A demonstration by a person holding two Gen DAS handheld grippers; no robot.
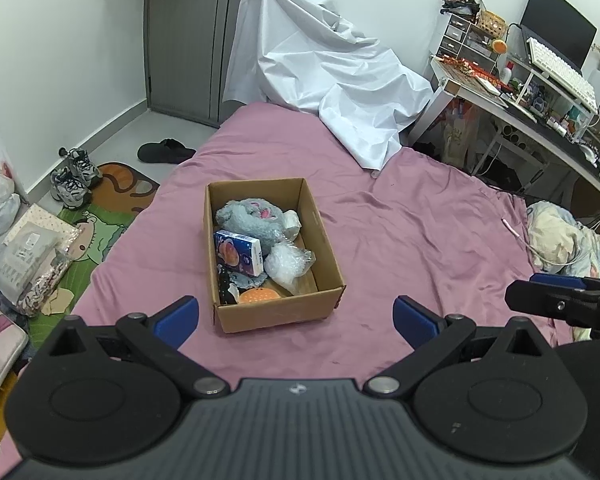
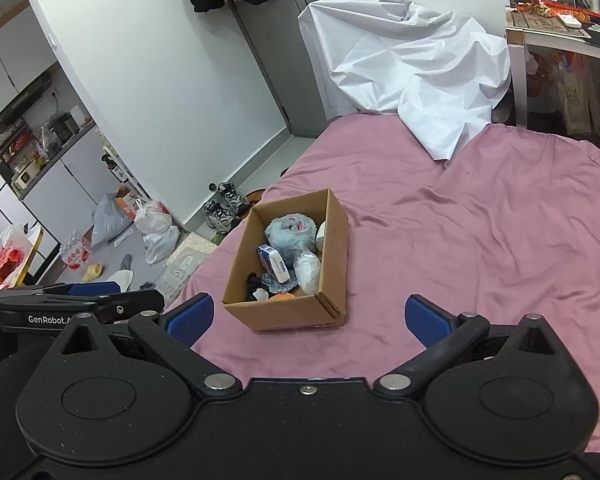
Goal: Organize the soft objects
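An open cardboard box [image 1: 276,308] stands on the pink bed sheet. Inside it lie a grey-blue plush toy [image 1: 246,216] at the far end, a blue tissue pack [image 1: 240,256], a crumpled clear plastic bag [image 1: 286,264], and an orange soft piece [image 1: 258,295] at the near wall.

Open pink bedsheet [image 1: 400,240] spreads ahead of both tongs; a filled cardboard box [image 1: 328,256] sits dead ahead of the left pair, a white draped sheet [image 1: 332,80] blocking beyond.
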